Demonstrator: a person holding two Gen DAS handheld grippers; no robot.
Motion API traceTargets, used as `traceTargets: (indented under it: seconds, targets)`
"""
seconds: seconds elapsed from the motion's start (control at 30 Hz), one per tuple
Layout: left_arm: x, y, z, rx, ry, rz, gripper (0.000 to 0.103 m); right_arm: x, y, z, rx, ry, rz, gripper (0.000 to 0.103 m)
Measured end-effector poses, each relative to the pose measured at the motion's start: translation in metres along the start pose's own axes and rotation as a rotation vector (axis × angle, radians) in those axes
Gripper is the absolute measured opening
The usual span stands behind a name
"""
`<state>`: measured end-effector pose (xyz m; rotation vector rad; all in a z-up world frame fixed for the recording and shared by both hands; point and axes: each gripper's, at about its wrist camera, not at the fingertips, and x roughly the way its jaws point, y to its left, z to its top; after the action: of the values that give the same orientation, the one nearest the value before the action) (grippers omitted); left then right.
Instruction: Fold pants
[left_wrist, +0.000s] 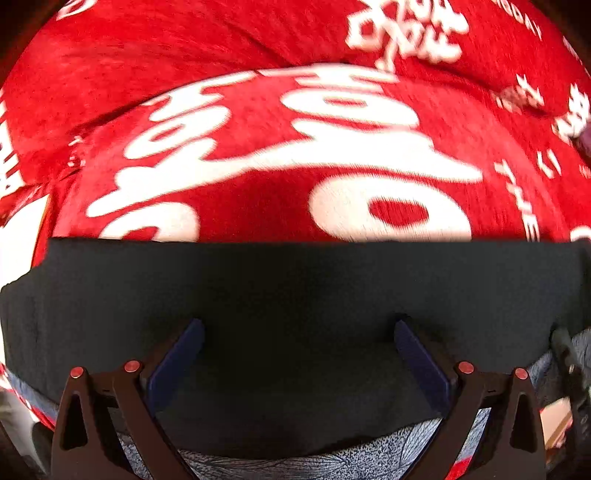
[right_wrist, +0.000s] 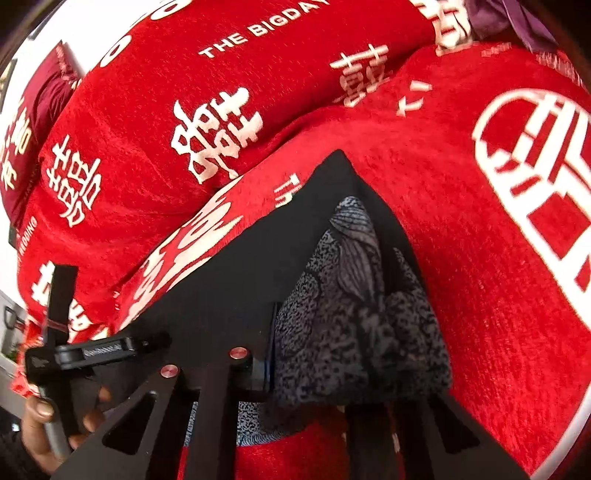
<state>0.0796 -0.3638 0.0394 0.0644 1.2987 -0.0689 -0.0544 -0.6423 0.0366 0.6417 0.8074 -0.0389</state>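
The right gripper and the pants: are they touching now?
Touching. In the right wrist view the right gripper is closed on a bunched fold of the pants.

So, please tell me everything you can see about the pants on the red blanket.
The pants look like soft cloth, black on one face and grey-blue with a speckled leaf print on the other. They lie on the red blanket with white lettering. A corner is lifted into a peak, showing both faces. The right claw is shut on this bunched cloth. In the left view, a black fold with a straight edge lies under the open left claw.
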Motion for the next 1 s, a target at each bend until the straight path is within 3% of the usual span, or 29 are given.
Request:
traceTargets:
  seconds: [0.2,0.3,0.37,0.4,0.5,0.63,1.0]
  targets:
    - [0.006,0.015,0.001,-0.045,0.041,0.005,0.103,-0.008,0.02,0.002,-0.092,0.003,-0.08,0.016]
    - [-0.004,0.034,-0.003,-0.098,0.006,-0.003,0.103,-0.006,0.027,0.002,-0.136,0.017,-0.13,0.016]
    - [0.012,0.038,-0.007,-0.068,0.055,0.047,0.103,-0.002,0.028,0.001,-0.134,0.029,-0.15,0.016]
    - [0.011,0.038,-0.007,-0.05,0.021,0.04,0.103,0.0,0.027,0.001,-0.126,0.036,-0.157,0.016]
    - [0.007,0.034,-0.003,-0.007,0.018,0.051,0.103,0.001,0.033,0.001,-0.128,0.04,-0.185,0.016]
    - [0.003,0.048,-0.004,-0.046,0.029,-0.014,0.103,-0.017,0.062,0.005,-0.215,-0.016,-0.217,0.016]
    - [-0.012,0.091,-0.026,-0.023,-0.048,-0.055,0.103,-0.044,0.168,-0.006,-0.528,-0.134,-0.288,0.016]
